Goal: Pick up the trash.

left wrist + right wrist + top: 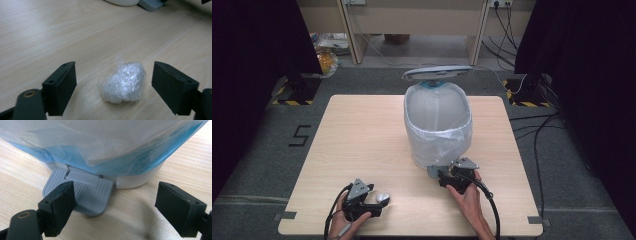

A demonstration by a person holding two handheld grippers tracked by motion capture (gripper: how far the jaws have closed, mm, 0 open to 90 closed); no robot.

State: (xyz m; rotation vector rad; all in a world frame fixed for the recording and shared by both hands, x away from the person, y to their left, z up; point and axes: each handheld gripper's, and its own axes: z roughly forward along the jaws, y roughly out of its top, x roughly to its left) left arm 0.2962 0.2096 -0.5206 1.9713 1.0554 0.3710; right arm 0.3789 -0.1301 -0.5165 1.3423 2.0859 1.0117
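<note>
Straddling the crumpled plastic-wrap wad (124, 82) w/ my left gripper (113, 87): jaws stand apart on either side of it, pads not touching, clear gap to the left one and a narrower gap to the right one. The wad sits flat on the wooden table (50, 32), nothing else near it. From the high view the left gripper (373, 197) is at the near-left part of the table (362, 130), and the wad (383, 198) shows as a small whitish lump just at its tip, well apart from the bin.

My right gripper (115, 205) is also wide open, holding nothing. One jaw rests over the left part of the grey ribbed foot pedal (87, 195); can't tell if it presses on it. The other jaw hangs over bare tabletop on the right. The pedal sticks out from the base of the pedal bin (135, 178), which carries a blue liner w/ a white bag over it.

High view: right gripper (451, 176) right at the near foot of the bin (438, 125), mid-table. Lid (437, 73) is raised at the far side, bin mouth open.
</note>
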